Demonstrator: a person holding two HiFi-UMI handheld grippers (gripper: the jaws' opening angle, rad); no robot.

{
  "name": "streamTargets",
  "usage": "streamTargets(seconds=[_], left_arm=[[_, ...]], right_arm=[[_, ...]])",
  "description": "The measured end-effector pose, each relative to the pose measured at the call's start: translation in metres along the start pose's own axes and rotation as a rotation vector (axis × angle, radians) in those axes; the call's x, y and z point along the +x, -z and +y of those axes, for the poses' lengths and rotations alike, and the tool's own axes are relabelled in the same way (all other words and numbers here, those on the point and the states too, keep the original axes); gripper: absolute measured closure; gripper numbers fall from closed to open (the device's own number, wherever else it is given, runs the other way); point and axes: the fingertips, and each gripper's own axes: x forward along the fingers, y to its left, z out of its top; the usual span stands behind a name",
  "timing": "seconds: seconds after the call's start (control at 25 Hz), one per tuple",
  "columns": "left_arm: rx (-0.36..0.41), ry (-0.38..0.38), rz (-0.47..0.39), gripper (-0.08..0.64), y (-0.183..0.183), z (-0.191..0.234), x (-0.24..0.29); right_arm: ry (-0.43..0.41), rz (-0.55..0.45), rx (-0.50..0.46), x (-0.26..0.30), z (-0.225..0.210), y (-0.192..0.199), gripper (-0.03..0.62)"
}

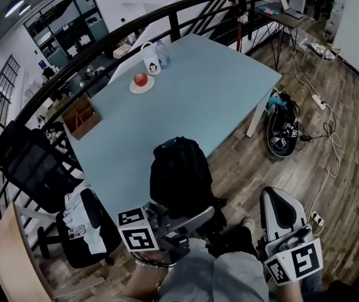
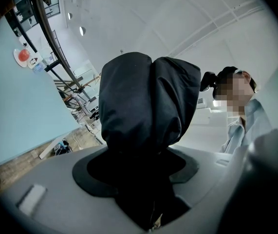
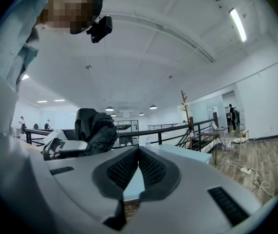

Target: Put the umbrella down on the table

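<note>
Left tongs clenched round a folded black umbrella at the near edge of the pale blue tabletop – prob. light, soft fabric over a stiff core, best gripped mid-body – w/ right tongs closed, empty.

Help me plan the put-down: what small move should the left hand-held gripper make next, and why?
Probably ease the left hand-held gripper forward and down: it clamps the black umbrella at the near edge of the blue table, not yet resting on it.
</note>
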Motion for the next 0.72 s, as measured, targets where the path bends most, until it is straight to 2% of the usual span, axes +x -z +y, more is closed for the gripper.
streamTargets(seconds=[0.36,0.72], left_arm=[[0.025,-0.031,-0.007,0.302,-0.006,0.008,0.028],[0.025,-0.082,-0.050,0.302,-0.015,0.030,0.084]], right_arm=[[-0.053,-0.004,0.027,0.019,-0.031,0.004,0.592],[-0.121,0.008,0.056,0.047,-0.096,0.007,0.592]])
